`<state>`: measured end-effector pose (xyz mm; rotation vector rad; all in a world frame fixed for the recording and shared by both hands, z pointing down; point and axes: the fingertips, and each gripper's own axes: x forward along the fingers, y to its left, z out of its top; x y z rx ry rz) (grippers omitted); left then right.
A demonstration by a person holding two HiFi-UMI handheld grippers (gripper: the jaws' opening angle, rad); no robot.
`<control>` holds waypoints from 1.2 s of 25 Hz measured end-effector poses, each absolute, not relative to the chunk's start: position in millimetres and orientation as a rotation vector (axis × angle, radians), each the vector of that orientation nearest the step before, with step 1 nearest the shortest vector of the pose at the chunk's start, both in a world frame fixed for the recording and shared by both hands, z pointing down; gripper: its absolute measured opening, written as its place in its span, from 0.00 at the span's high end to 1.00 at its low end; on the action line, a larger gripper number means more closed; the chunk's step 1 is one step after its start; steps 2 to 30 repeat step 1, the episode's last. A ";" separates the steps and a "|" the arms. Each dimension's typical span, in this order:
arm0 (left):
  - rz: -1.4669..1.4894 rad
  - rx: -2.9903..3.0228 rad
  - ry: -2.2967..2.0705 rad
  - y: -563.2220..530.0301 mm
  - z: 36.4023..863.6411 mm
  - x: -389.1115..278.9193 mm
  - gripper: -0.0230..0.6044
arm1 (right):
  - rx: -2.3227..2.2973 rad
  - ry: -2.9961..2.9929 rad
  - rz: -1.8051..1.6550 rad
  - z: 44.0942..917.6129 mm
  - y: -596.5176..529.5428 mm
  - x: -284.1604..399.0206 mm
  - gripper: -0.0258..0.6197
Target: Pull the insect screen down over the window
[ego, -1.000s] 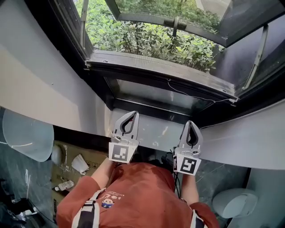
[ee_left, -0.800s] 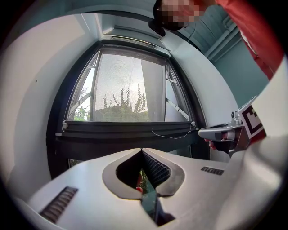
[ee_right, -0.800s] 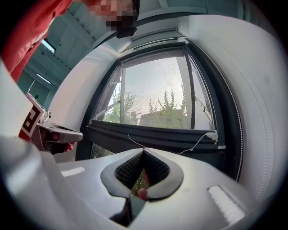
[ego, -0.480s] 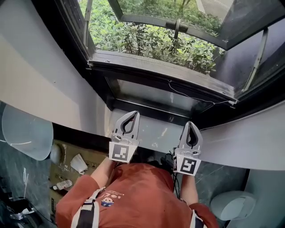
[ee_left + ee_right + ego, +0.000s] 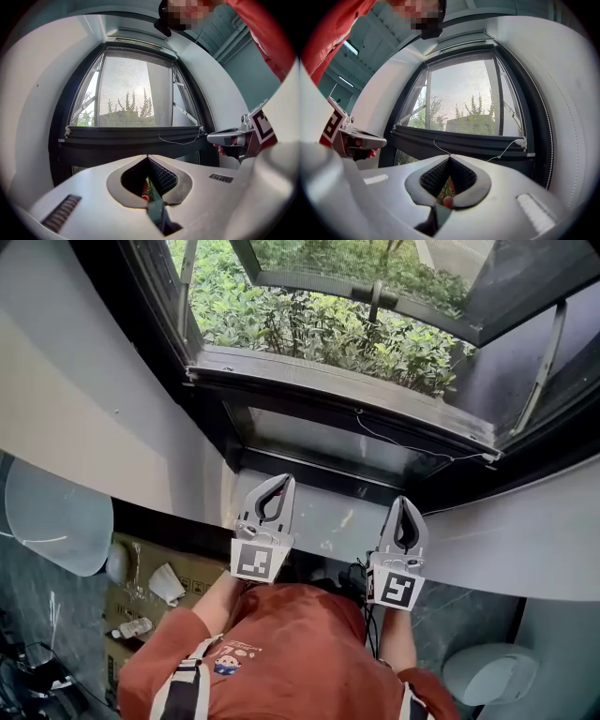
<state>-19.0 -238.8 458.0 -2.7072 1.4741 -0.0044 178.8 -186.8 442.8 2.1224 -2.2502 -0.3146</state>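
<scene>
- the insect screen (image 5: 133, 89) hangs flat in the dark window frame (image 5: 61, 140), straight ahead of both grippers. its mesh shows as a fine grey haze over the sky and shrubs outside.
- the mesh reaches from the top of the frame down to the screen's bottom rail (image 5: 133, 133).
- the rail's long axis runs level, side to side across the whole opening. it lies along the frame's dark cross member, with a lower glass pane (image 5: 337, 442) beneath it.
- a thin white cord (image 5: 178, 140) sags in a loose loop below the rail toward its right end.
- the left gripper (image 5: 278, 479) is held up in front of the lower pane, pointing at the window. its jaws are pressed together at the tips with nothing pinched between them.
- the right gripper (image 5: 403, 500) stands beside it, well apart, pointing the same way. its jaws are likewise pressed together and hold nothing.
- neither gripper touches the rail, the cord or the mesh; both stay below the rail, on the room side.
- the person's red shirt (image 5: 291, 652) fills the bottom of the head view behind the grippers.
</scene>
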 end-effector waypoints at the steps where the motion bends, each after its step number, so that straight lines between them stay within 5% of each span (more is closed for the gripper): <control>1: -0.002 -2.709 1.475 -239.0 457.9 -18.9 0.95 | 2.125 -2.249 -0.314 442.8 -186.8 178.9 0.94; 30: -0.002 -2.709 1.475 -239.0 457.9 -18.9 0.95 | 2.125 -2.249 -0.314 442.8 -186.8 178.9 0.94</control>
